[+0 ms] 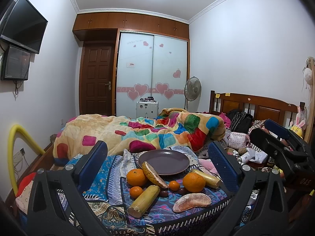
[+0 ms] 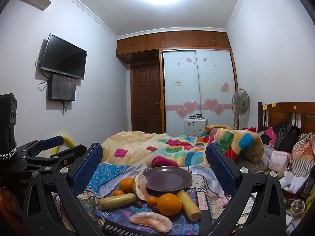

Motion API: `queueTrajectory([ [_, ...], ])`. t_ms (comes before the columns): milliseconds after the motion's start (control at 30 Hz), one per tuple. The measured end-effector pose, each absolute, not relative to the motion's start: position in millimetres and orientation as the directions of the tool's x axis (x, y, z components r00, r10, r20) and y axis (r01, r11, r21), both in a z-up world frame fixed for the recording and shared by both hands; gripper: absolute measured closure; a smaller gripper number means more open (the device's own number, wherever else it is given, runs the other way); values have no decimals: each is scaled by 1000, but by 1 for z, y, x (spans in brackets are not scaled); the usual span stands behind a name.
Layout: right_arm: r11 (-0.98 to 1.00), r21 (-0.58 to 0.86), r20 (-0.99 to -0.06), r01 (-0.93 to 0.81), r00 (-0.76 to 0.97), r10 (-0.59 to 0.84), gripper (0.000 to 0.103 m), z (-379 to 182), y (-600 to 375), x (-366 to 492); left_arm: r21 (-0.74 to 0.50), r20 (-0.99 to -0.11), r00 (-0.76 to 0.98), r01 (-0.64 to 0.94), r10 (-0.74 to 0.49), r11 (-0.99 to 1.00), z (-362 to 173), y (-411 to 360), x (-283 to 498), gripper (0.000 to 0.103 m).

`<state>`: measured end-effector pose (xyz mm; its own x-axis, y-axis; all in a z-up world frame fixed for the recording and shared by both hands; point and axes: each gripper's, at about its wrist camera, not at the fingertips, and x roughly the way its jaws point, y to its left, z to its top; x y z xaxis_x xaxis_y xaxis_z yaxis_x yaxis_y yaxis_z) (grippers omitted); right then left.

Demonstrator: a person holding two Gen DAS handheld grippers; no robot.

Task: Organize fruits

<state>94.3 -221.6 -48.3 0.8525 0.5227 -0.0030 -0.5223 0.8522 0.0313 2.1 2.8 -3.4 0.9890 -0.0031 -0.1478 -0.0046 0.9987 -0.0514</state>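
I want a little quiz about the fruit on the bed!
1. True or false: the purple plate already holds fruit.
2. How many big oranges lie in front of it? A) one B) two C) four
3. Fill in: the pomelo slice nearest the camera lies ____ on the cloth, while the other slice leans at the plate's edge.

Key: 1 false, it is bare. 2 B, one left, one right. 3 flat. Both the left gripper and right gripper are open, holding nothing.
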Motion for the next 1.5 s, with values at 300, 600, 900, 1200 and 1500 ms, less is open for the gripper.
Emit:
queueTrajectory([
  [300, 850, 31, -3, -525, 851, 526, 0, -47, -219, 90, -51, -149, 989, -6, -2, 999, -5, 2, 2, 0],
  [600, 850, 34, -4, -525, 851, 526, 0, -47, -219, 90, -52, -151, 989, -8, 0, 999, -7, 3, 4, 0],
  [900, 850, 39, -6, -525, 851, 526, 0, -53, -220, 93, -44, -157, 988, -14, 7, 999, -13, 0, 8, 0],
  [1200, 850, 42, -7, -526, 850, 527, 0, -54, -219, 93, -44, -158, 987, -15, 8, 999, -13, 1, 9, 0],
  [1500, 849, 42, -10, -527, 849, 528, 0, -54, -219, 93, -44, -158, 987, -17, 9, 999, -12, 0, 8, 0],
])
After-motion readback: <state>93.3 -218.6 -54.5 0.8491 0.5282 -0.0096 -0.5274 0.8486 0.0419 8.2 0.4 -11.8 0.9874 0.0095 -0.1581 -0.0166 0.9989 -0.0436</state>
